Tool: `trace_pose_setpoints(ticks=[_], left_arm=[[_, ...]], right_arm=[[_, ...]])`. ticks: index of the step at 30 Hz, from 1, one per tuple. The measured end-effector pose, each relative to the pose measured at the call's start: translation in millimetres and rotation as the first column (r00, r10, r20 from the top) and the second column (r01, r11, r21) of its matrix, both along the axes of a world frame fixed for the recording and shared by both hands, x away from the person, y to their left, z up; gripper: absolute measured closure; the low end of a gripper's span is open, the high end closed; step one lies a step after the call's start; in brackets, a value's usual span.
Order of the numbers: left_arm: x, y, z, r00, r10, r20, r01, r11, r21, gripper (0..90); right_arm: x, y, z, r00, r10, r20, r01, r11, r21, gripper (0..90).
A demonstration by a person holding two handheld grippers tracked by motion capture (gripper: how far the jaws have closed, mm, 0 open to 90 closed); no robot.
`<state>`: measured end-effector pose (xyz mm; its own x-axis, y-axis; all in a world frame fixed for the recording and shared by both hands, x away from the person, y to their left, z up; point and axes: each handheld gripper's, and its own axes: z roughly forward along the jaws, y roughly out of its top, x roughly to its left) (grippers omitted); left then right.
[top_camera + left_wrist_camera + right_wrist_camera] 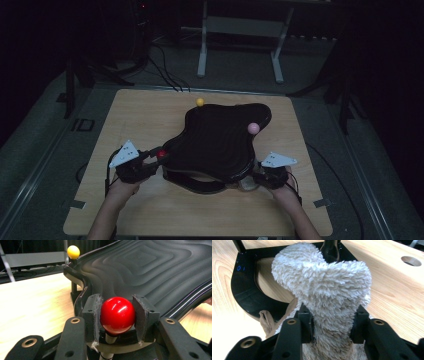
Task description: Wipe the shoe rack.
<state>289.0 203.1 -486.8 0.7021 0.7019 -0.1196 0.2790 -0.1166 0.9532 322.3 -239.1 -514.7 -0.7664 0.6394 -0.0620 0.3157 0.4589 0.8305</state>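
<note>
Wooden table (pixel 150 210): grippers grip red knob (pixel 117 315), cloth (pixel 329 290)

A light wooden table (pixel 150 115) carries the work, with a round hole (pixel 411 261) cut in its top, seen at 2 o'clock in the right gripper view. Beyond its far edge, at 12 o'clock in the high view, a pale metal frame (pixel 240 30) stands on 2 legs on the grey floor (pixel 45 130). Dark cables (pixel 165 70) run across that floor at 11 o'clock.
</note>
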Motion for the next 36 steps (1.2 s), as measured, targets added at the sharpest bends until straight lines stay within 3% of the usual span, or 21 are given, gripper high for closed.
trace_pose_setpoints(ticks=[7,11,15,18,20,22,23,25,28,31,36], left_arm=[[0.1,-0.2,-1.1,1.0000,-0.002,0.003,0.002,1.0000,-0.010,59.0],[0.6,0.2,-1.0,1.0000,-0.007,0.003,0.007,0.9999,-0.009,59.0],[1.3,0.6,-1.3,1.0000,-0.008,0.001,0.008,0.9999,-0.012,59.0],[1.3,0.6,-1.3,1.0000,-0.006,-0.001,0.006,0.9999,-0.015,58.9],[1.5,0.5,-1.2,1.0000,-0.008,0.000,0.008,0.9999,-0.012,59.0],[1.3,0.4,-1.3,1.0000,-0.006,-0.001,0.006,0.9999,-0.014,58.9],[1.4,0.5,-1.3,1.0000,-0.006,-0.001,0.006,0.9999,-0.014,58.9],[1.3,0.4,-0.8,1.0000,-0.006,-0.001,0.006,0.9999,-0.009,58.9],[1.4,0.6,-1.2,1.0000,-0.006,-0.001,0.006,0.9999,-0.013,58.9],[1.2,0.5,-1.0,1.0000,-0.005,-0.001,0.005,0.9999,-0.010,58.9],[1.3,0.5,-0.9,1.0000,-0.005,-0.002,0.005,0.9999,-0.009,58.9]], right_arm=[[-1.9,-24.7,17.6,0.9950,-0.097,0.024,0.095,0.993,0.065,66.3],[0.4,-46.9,37.1,0.9825,-0.176,0.060,0.170,0.981,0.097,66.3],[5.4,-66.9,62.8,0.9639,-0.243,0.109,0.228,0.965,0.133,66.3],[8.8,-78.1,92.5,0.9471,-0.272,0.170,0.245,0.955,0.167,66.2],[10.7,-82.1,110.9,0.9335,-0.291,0.209,0.255,0.949,0.184,66.1],[14.7,-84.9,134.9,0.9087,-0.330,0.255,0.284,0.937,0.203,66.0],[17.0,-85.3,144.9,0.9025,-0.338,0.267,0.288,0.934,0.209,65.9],[20.5,-84.3,160.8,0.8908,-0.347,0.293,0.286,0.930,0.232,65.9],[27.0,-76.3,182.3,0.8828,-0.342,0.322,0.272,0.931,0.243,65.7],[35.4,-62.1,190.8,0.8925,-0.317,0.321,0.248,0.939,0.237,65.5],[50.6,-34.8,176.8,0.9306,-0.246,0.272,0.206,0.964,0.167,65.5]])
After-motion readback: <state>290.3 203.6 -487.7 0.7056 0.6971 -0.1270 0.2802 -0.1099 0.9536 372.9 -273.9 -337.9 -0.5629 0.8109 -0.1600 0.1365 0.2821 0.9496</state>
